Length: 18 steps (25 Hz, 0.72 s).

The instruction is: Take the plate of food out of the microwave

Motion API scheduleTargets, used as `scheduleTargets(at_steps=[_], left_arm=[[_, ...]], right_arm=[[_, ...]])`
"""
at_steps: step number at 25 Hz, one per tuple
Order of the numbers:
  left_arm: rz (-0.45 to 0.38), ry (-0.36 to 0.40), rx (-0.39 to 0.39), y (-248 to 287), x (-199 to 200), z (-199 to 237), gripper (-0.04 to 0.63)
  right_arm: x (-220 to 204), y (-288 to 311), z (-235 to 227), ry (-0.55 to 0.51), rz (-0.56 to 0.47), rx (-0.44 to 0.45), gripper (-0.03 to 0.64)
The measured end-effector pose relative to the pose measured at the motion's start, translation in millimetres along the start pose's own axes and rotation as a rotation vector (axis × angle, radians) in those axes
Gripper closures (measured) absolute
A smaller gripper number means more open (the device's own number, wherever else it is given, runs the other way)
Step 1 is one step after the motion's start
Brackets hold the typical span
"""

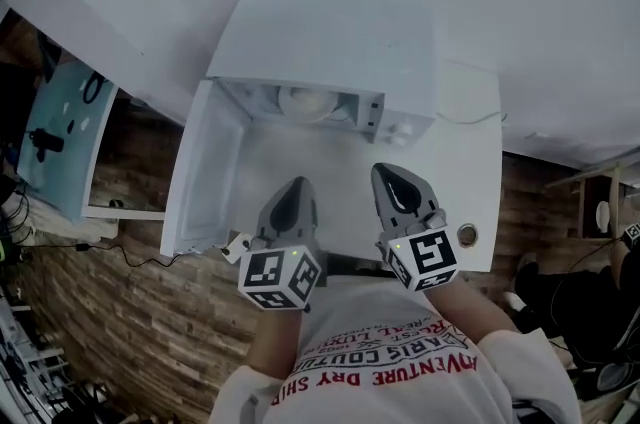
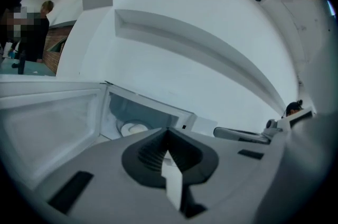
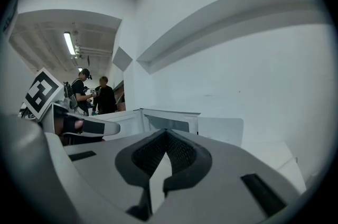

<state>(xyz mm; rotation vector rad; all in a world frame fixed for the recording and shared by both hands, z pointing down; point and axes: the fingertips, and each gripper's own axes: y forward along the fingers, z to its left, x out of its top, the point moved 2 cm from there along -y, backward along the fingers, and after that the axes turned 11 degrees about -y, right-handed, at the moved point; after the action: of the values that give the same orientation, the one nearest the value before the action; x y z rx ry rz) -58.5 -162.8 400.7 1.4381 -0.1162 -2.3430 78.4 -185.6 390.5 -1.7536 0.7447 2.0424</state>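
The white microwave (image 1: 330,42) stands on a white table with its door (image 1: 205,167) swung open to the left. Inside the cavity rests a pale plate of food (image 1: 305,102), which the left gripper view shows as the plate (image 2: 132,128) beyond the jaws. My left gripper (image 1: 297,184) hovers in front of the open cavity, shut and empty, its jaws (image 2: 168,132) meeting. Just to its right, my right gripper (image 1: 385,172) points toward the microwave's control panel, and its jaws (image 3: 166,136) are also shut with nothing in them. Neither touches the plate.
A small round object (image 1: 466,234) lies on the table (image 1: 470,132) near its front right edge. A teal board (image 1: 60,127) leans at the far left over a wooden floor. Two people (image 3: 100,93) stand in the background. A white wall is behind the microwave.
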Motion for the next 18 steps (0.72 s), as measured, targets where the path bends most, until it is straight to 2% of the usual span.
scheduleTargets(at_steps=[7, 9, 11, 14, 16, 18], left_arm=[[0.079, 0.022, -0.007, 54.8, -6.4, 29.8, 0.589], [0.107, 0.004, -0.024, 71.6, -12.9, 39.7, 0.589], [0.132, -0.033, -0.023, 88.2, -19.8, 54.5, 0.589], [0.148, -0.087, 0.021, 114.4, -29.6, 83.1, 0.588], [0.157, -0.171, 0.049, 128.4, -38.3, 101.0, 0.588], [0.168, -0.296, 0.061, 140.9, -46.7, 117.0, 0.583]], right_arm=[[-22.3, 53.0, -12.7, 0.005, 0.055, 0.003, 0.614], [-29.3, 65.9, -15.8, 0.010, 0.082, 0.008, 0.614], [-34.7, 78.5, -17.8, 0.012, 0.105, 0.007, 0.614], [-45.2, 96.4, -22.0, 0.021, 0.135, -0.013, 0.614], [-55.3, 104.2, -21.9, 0.033, 0.165, -0.015, 0.614], [-65.3, 110.5, -20.2, 0.041, 0.193, -0.010, 0.614]])
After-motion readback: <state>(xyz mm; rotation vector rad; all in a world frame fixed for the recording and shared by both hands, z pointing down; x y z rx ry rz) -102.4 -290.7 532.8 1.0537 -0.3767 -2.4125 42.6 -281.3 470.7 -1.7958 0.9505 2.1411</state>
